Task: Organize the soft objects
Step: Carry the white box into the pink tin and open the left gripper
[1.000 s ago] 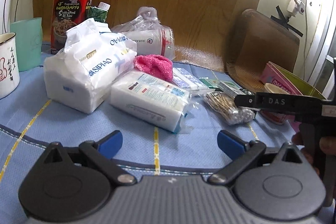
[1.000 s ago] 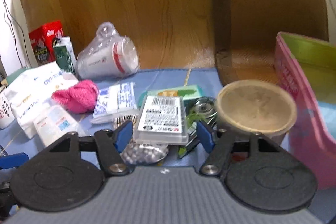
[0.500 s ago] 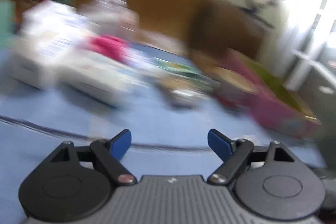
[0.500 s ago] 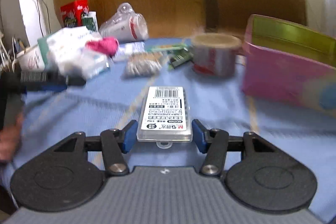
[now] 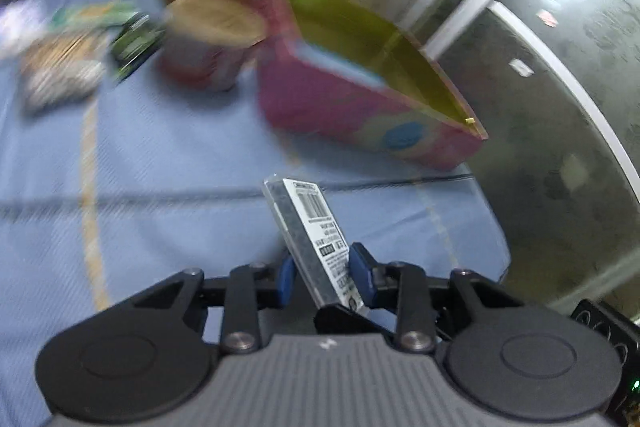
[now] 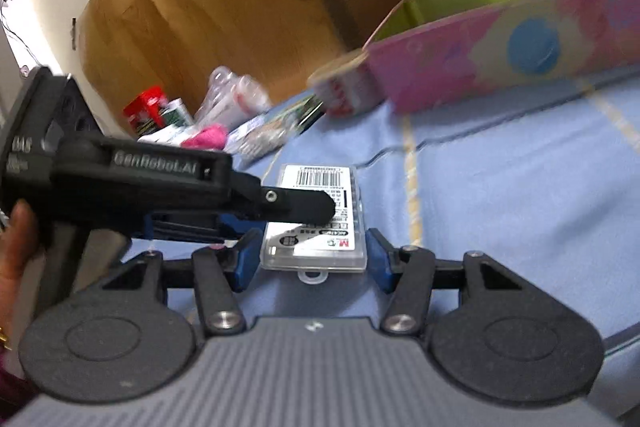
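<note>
**Handing a clear plastic case between two tongs**

On the left, the left tongs (image 5: 326, 277) are closing their blue pads on a clear plastic case (image 5: 310, 235), which is tilting up on edge above the blue bench (image 5: 160, 167). The right tongs (image 6: 310, 257) are sitting slightly apart around the same case (image 6: 320, 215), seemingly not pinching it. To the right, a pink box (image 5: 360, 107) is standing open nearby. Judging by this, the left grip should be squared before carrying, since the slanting case could slip.
</note>
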